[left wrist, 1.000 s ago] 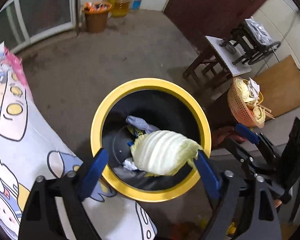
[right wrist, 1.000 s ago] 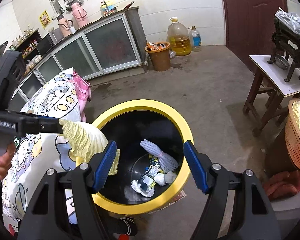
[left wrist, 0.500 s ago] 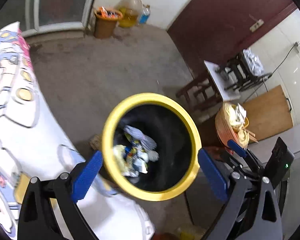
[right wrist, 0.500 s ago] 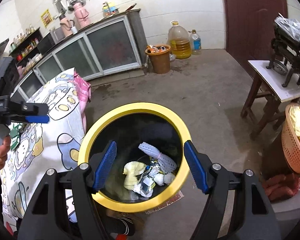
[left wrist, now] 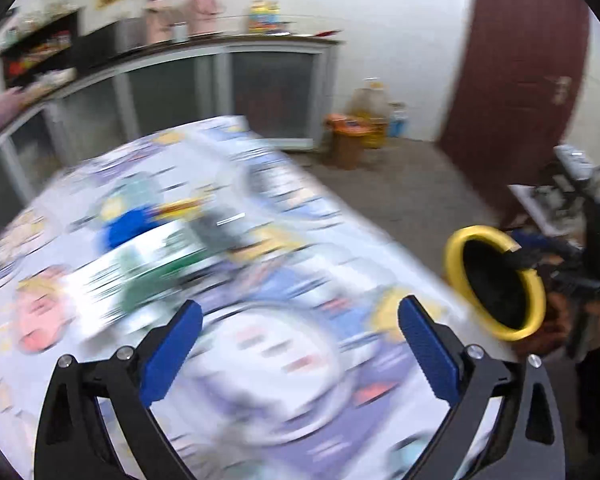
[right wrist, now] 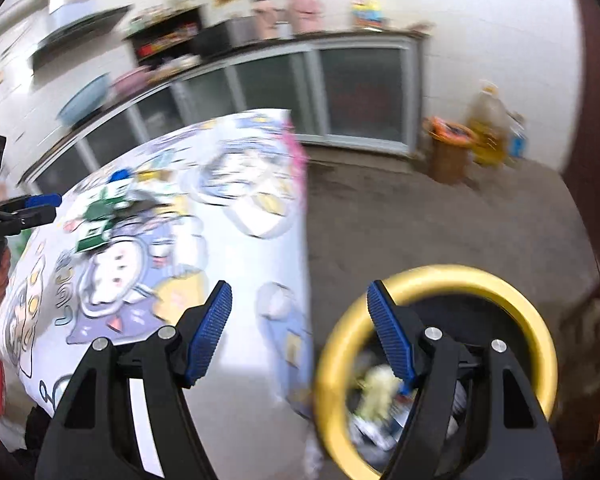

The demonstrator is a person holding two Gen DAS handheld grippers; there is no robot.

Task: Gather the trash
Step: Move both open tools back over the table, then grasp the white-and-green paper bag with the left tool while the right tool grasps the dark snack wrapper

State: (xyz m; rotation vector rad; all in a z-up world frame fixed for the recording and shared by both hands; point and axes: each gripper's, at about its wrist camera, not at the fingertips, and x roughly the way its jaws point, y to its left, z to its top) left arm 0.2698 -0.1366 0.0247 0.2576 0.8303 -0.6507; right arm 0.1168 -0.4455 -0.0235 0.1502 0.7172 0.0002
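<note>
One bin point(right wrist: 440, 280), yellow-rimmed and black inside, stands on bare floor just right of the table point(left wrist: 284, 264) edge, holding pale crumpled trash point(right wrist: 374, 390). One blurred green-white box point(left wrist: 148, 268) and one blue item point(left wrist: 128, 226) lie far left on the cartoon cloth. Two grippers, left point(left wrist: 300, 334) just widened and empty, right point(right wrist: 300, 320) released with nothing between

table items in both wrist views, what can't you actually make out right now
- Green-and-white item on the tablecloth: motion blur smears it in both views; what it is stays unclear.
- Blue item: blurred in the left wrist view, too small in the right.
- Yellow-rimmed bin contents: blurred, partly behind the right gripper in its view.
</note>
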